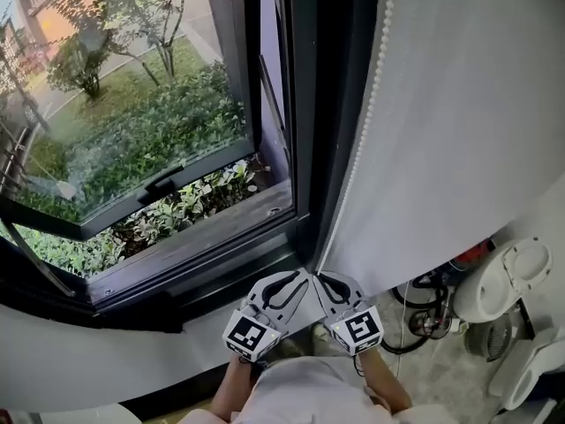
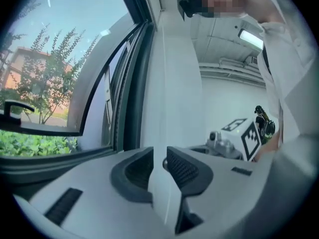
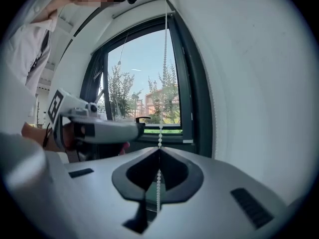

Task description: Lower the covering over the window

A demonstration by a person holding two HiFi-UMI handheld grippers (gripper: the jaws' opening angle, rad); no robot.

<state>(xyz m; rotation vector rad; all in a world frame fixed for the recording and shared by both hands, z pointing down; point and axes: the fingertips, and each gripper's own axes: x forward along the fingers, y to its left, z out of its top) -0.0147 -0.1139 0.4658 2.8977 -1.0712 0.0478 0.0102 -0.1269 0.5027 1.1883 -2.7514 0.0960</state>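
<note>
Working at the foot of the frame (image 1: 305, 104), dark and upright. Left of the frame: sash (image 1: 168, 188) tilted outward over shrubs, with a gap open along its lower edge and a white sill (image 1: 88, 360) beneath. Right of the frame: white wall (image 1: 459, 131) close alongside, leaving only a narrow strip for the tools. Further right of the frame and lower, past the wall's bottom edge: cables (image 1: 424, 316) and white appliances (image 1: 503, 281) crowding the floor.

Hanging just right of the frame, against the wall's edge: chain (image 1: 364, 140), thin, of small white beads, running from high up down to the grippers. Seen from the right gripper view as two strands, one straight up to the frame's top, one along the wall. Along the frame's top, a pale bar (image 3: 139, 8); blind or rail, cannot tell. Below it, uncovered glass.

Right gripper (image 3: 159, 151): pressed together on the chain, with beads above and below the pads. Left gripper (image 2: 160, 164): spread, with a pale blurred strip and one bead in the gap, not squeezed. Side by side at the frame's foot, tips nearly touching.
</note>
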